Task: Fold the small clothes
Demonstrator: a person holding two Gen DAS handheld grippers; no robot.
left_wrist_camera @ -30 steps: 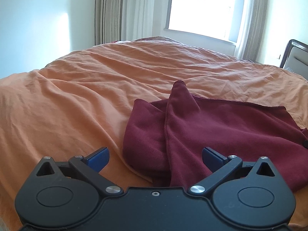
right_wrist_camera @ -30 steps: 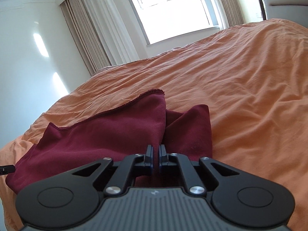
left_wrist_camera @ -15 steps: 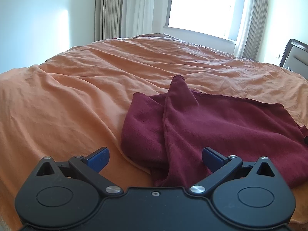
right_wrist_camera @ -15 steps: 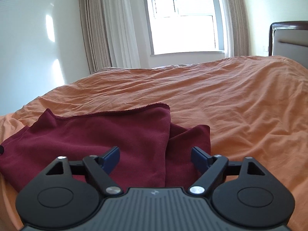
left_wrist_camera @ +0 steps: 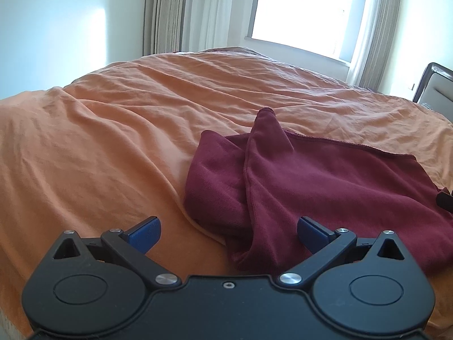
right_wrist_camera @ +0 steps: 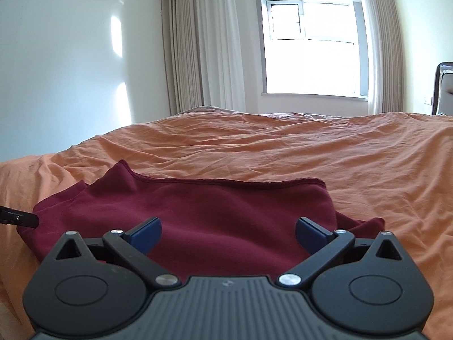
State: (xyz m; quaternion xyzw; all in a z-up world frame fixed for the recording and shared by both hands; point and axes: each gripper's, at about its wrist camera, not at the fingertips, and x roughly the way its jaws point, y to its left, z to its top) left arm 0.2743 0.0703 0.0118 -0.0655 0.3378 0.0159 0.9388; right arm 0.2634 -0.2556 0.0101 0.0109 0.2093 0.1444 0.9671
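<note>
While both tools hang low over the bed [left_wrist_camera: 99, 130], the maroon cloth [left_wrist_camera: 325, 192] lies rumpled on the orange cover, one corner peaked up, left part doubled over. Left gripper [left_wrist_camera: 228, 231]: blue fingers [left_wrist_camera: 144, 232] spread wide, empty, near edge of cloth between them. Right gripper [right_wrist_camera: 228, 231]: fingers [right_wrist_camera: 310, 233] likewise apart, holding nothing, cloth [right_wrist_camera: 226, 215] just beyond. Window [right_wrist_camera: 311, 48] and curtains behind.

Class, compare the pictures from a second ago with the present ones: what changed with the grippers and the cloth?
The right gripper, shut on the maroon cloth before, opened, let it go and drew back. The left gripper stayed open; the cloth stayed half-folded on the orange bedspread.
</note>
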